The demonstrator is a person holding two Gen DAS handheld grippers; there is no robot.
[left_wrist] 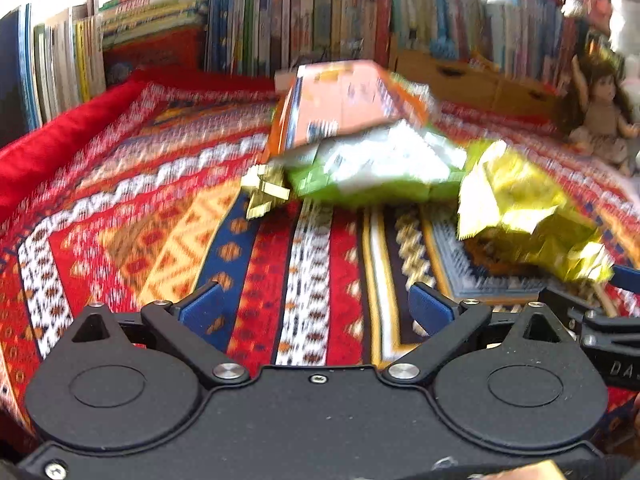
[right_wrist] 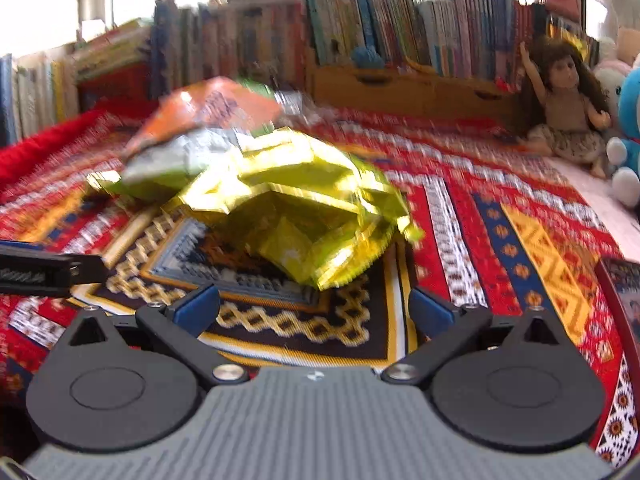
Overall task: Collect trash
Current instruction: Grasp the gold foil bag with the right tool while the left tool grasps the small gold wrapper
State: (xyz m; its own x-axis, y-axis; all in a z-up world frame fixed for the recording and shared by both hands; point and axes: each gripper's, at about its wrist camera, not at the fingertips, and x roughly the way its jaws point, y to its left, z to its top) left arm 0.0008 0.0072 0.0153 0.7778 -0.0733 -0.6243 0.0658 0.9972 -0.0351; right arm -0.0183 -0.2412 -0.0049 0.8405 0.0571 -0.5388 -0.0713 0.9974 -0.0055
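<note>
Trash lies in a loose cluster at the centre of both views, on a red, blue and orange patterned woven cloth (left_wrist: 304, 264). Items noted: a crumpled shiny gold foil wrapper (right_wrist: 296, 208), creased and partly opened out, sitting in the middle of the right wrist frame and at the right edge of the left wrist frame (left_wrist: 520, 208); a green and silver snack bag (left_wrist: 380, 168), flattened, touching the gold wrapper on its left side; an orange printed carton or packet (left_wrist: 348, 100), tilted, resting on the green bag toward the upper centre. A small scrap of gold foil (left_wrist: 264, 192) lies just left of the green bag. Motion blur hides all print.

Left hand-held gripper (left_wrist: 316, 308): blue-padded fingers spread wide, nothing between them, low in frame. Right hand-held gripper (right_wrist: 314, 308): fingers likewise spread, empty, the gold wrapper just beyond the tips.

Background: a row of upright books (left_wrist: 304, 20) across the top, and a long-haired doll (right_wrist: 568, 112) seated at upper right.
</note>
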